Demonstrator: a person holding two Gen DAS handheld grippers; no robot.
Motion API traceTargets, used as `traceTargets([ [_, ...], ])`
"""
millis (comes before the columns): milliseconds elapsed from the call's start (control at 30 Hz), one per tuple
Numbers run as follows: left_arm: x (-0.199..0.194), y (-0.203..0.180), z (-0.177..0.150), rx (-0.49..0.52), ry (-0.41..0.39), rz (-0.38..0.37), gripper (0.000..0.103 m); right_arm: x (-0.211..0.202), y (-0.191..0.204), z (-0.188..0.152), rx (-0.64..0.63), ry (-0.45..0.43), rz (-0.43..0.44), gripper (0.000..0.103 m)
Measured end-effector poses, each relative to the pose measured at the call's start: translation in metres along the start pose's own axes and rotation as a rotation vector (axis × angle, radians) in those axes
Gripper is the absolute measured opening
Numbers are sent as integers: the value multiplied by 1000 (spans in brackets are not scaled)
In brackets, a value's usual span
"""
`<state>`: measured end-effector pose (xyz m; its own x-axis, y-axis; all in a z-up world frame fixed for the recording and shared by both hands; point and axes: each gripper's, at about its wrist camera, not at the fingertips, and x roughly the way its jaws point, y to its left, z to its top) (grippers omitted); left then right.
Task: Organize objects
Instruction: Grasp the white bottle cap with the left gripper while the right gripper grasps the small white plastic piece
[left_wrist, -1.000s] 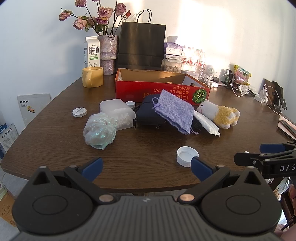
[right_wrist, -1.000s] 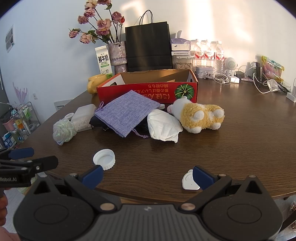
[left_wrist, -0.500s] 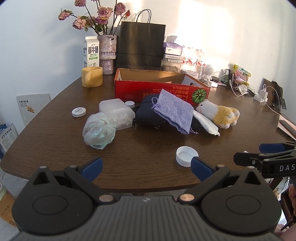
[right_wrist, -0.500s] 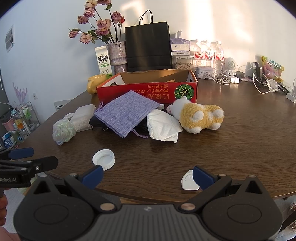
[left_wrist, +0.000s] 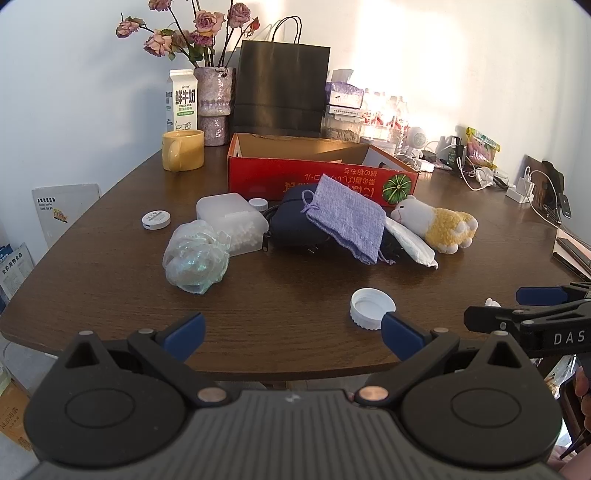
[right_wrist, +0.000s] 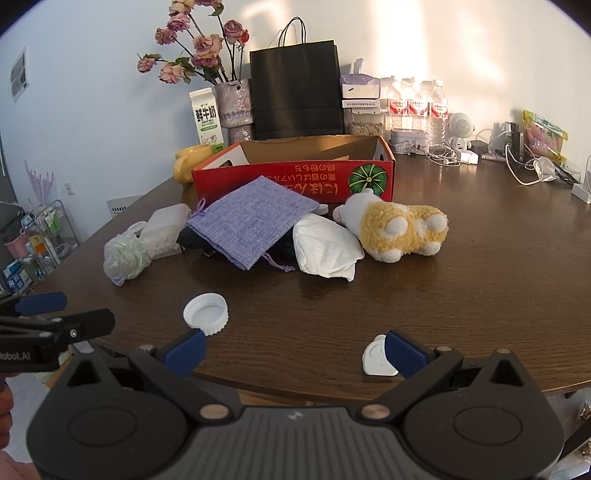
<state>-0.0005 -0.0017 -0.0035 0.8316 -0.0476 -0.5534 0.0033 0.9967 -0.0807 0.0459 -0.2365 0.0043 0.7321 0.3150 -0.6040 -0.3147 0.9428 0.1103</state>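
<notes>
Clutter sits heaped mid-table (left_wrist: 110, 280) in front of the red cardboard box (left_wrist: 321, 177), which stands open-topped toward the back. I've got my left gripper (left_wrist: 291, 330) hovering low over the near edge, jaws spread wide with nothing between them, and my right gripper (right_wrist: 295, 349) matches it, wide apart and empty too. Just past my left gripper's right fingertip lies the white bottle cap (left_wrist: 372, 307), open side up. From the right camera, a small white flat piece (right_wrist: 376, 360) sits just beside my right fingertip; whether it touches, I can't tell. Further in, the lilac drawstring pouch (right_wrist: 255, 219) drapes over a dark navy pouch (left_wrist: 295, 221), with a white wrapped packet (right_wrist: 325, 251) touching its right side and the yellow-and-white plush toy (right_wrist: 400, 230) next to that, close to the box front. On the left, a crumpled clear bag (left_wrist: 195, 258) leans against the translucent plastic container (left_wrist: 232, 221), and a small round white disc (left_wrist: 156, 219) lies apart.
</notes>
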Motion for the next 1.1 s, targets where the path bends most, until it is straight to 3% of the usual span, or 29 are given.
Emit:
traceTargets([
  [500,17,-18,-2,36,21,-67,103,2,-21,-10,-94,-44,-73,103],
  [700,26,-25,-2,40,34,-81,103,8,-41,-22,-125,-41,-47,81],
  [767,30,-27,-2,41,37,-82,103,12,-47,-24,-131,-32,-41,66],
  [833,32,-31,-3,51,38,-89,103,16,-51,-27,-141,-33,-17,45],
  [933,37,-36,-3,64,46,-92,103,18,-53,-29,-148,-50,25,28],
  [1100,50,-42,1,82,46,-96,99,22,-60,-30,-142,-89,52,26],
])
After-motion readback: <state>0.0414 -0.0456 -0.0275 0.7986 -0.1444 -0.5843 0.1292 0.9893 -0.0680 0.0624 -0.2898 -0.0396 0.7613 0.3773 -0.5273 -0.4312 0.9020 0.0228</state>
